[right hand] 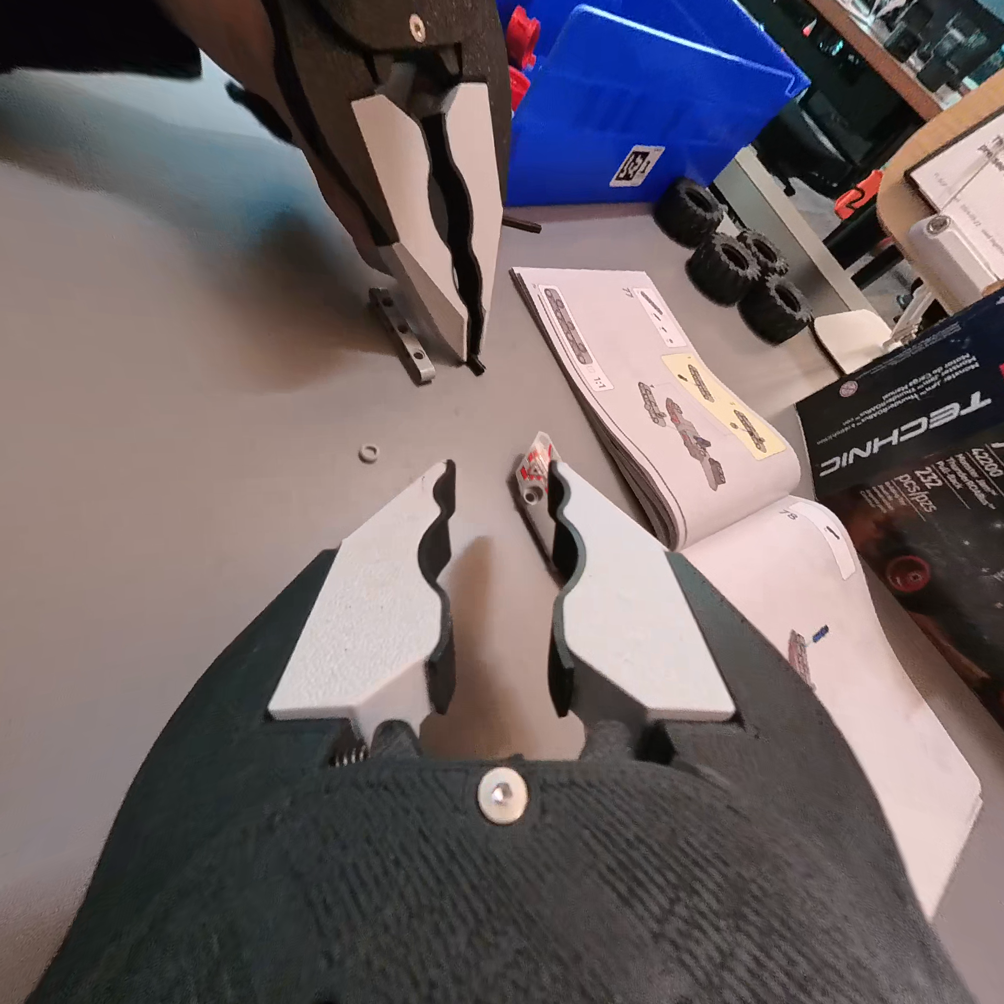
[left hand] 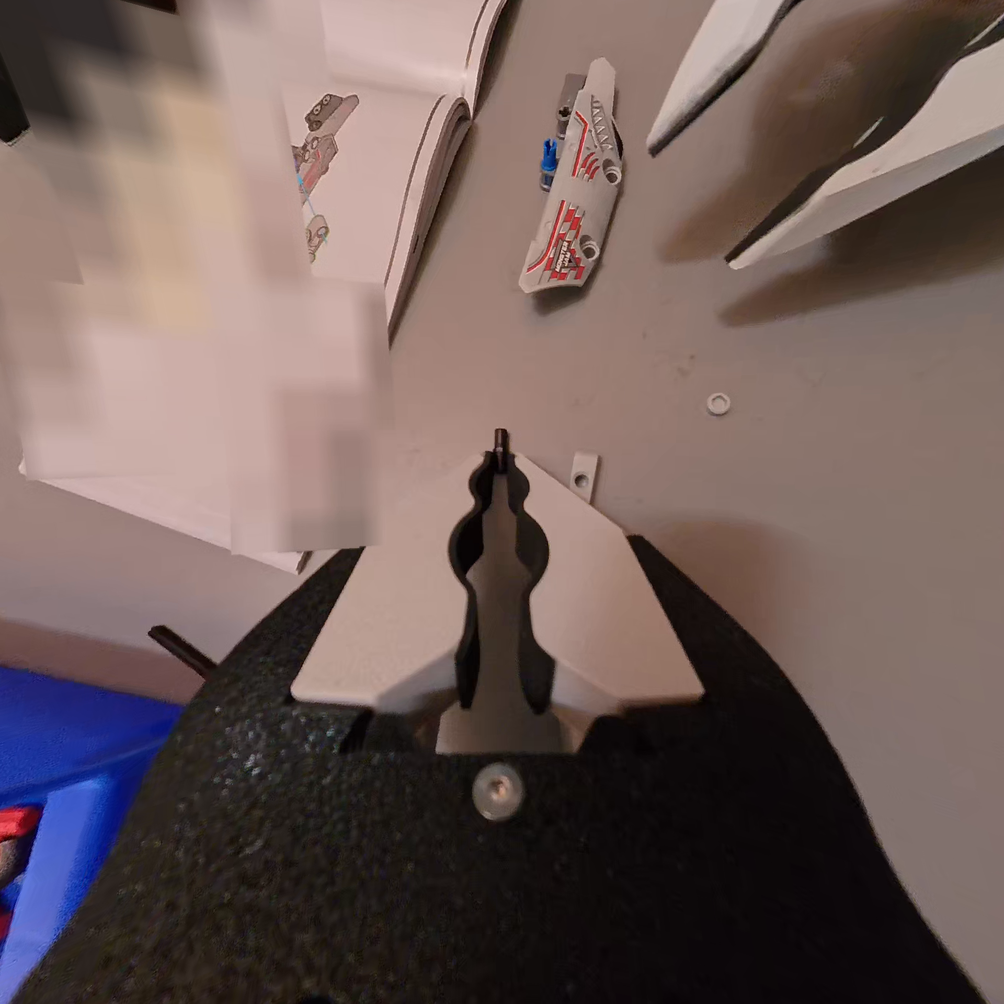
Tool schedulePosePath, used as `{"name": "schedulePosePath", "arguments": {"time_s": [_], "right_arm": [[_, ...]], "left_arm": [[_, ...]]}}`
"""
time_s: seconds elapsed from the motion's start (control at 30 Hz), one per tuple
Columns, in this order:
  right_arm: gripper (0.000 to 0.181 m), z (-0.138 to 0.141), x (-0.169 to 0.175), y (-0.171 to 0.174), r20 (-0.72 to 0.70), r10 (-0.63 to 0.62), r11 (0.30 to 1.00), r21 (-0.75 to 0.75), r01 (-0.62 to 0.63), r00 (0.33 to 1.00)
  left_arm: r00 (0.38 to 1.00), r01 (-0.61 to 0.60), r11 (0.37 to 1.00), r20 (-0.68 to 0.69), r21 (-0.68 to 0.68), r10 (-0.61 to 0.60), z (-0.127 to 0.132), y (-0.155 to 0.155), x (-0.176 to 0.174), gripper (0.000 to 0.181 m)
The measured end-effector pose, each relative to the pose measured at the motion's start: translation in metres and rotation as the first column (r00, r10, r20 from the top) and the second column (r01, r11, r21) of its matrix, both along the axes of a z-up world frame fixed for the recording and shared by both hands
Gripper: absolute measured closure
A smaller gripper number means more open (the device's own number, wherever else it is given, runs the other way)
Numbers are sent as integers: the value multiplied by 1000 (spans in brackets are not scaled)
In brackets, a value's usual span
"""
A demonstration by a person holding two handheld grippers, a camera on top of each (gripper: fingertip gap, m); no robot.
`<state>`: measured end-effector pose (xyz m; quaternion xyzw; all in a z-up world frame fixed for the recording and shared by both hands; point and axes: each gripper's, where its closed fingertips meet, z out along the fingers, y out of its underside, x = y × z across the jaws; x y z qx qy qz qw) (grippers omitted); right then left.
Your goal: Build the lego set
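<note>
My left gripper [left hand: 500,460] is shut on a small black pin [left hand: 500,439] that sticks out past its tips, low over the grey table. It also shows in the right wrist view [right hand: 471,356], pointing down beside a dark grey beam with holes [right hand: 403,338], which is partly hidden in the left wrist view [left hand: 585,474]. My right gripper [right hand: 502,475] is open and empty, its right finger next to a grey panel with red stickers [right hand: 534,471]. The panel [left hand: 576,206] lies flat with a blue pin [left hand: 547,163] beside it.
A small white ring [right hand: 369,452] lies on the table between the grippers. An open instruction booklet [right hand: 679,413] lies to the right, with the set's box [right hand: 923,467], black tyres [right hand: 728,261] and a blue bin [right hand: 625,108] behind it. A black axle [right hand: 522,224] lies by the bin. Spacing between my two grippers at the tips: around 9 cm. The black axle [right hand: 522,224] lies some 12 cm from my left tips, 20 cm from my right tips. Look for it in the left wrist view [left hand: 182,650] too.
</note>
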<state>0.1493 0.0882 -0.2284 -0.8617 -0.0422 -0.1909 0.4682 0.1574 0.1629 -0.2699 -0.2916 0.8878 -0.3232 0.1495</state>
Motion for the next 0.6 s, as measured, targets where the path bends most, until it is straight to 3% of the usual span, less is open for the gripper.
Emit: {"name": "schedulePosePath", "arguments": {"time_s": [0.17, 0.33, 0.6], "right_arm": [[156, 2, -2, 7, -3, 26, 998, 58, -26, 1000], [158, 11, 6, 11, 71, 4, 990, 139, -14, 997], [166, 8, 14, 18, 196, 7, 995, 93, -25, 980]], "left_arm": [[999, -40, 998, 1, -53, 40, 5, 3, 4, 180], [999, -7, 988, 44, -151, 14, 24, -3, 3, 180], [998, 23, 981, 62, -191, -11, 31, -8, 1, 180]]}}
